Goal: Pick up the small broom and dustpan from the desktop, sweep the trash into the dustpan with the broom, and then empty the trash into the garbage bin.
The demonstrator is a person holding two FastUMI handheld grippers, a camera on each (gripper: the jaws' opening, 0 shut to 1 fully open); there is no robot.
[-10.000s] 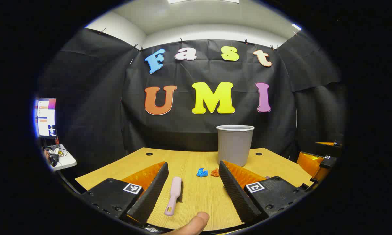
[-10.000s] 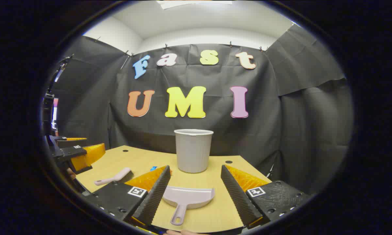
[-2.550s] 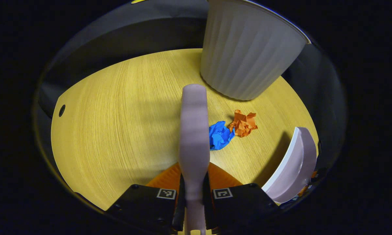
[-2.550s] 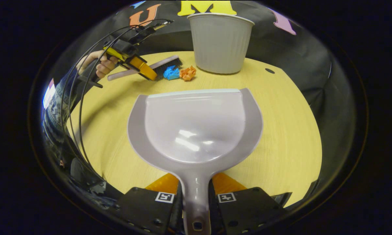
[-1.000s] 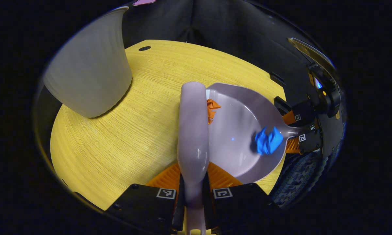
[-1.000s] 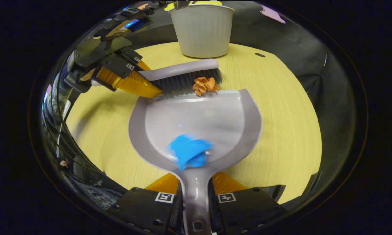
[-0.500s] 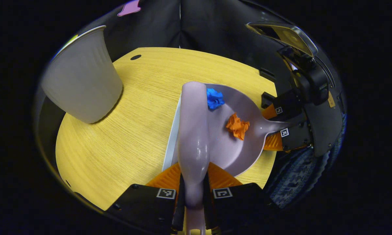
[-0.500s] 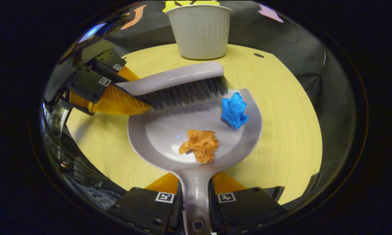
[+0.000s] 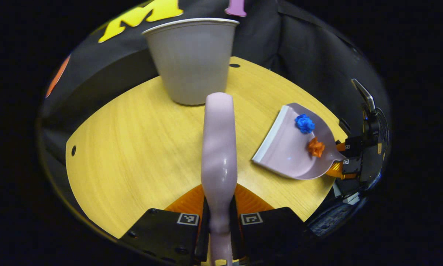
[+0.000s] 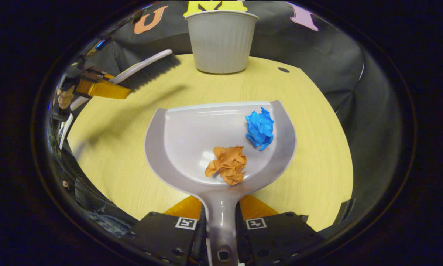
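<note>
Crumpled blue paper (image 10: 260,128) and orange paper (image 10: 227,165) lie in the lilac plastic dustpan (image 10: 192,140), short of the grey ribbed bin (image 10: 221,40). The right gripper (image 10: 221,236) clamps its handle; the left gripper (image 9: 218,231) clamps the lilac broom (image 9: 219,155). Tilting the pan forward before the bin could spill both.

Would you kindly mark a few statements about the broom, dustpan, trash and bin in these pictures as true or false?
1. Both paper balls lie in the dustpan. True: the blue paper ball and orange paper ball are inside.
2. The garbage bin lies tipped over. False: it stands upright.
3. The right hand-held gripper is shut on the dustpan's handle. True.
4. The broom rests in the dustpan. False: the left hand-held gripper holds it apart.
</note>
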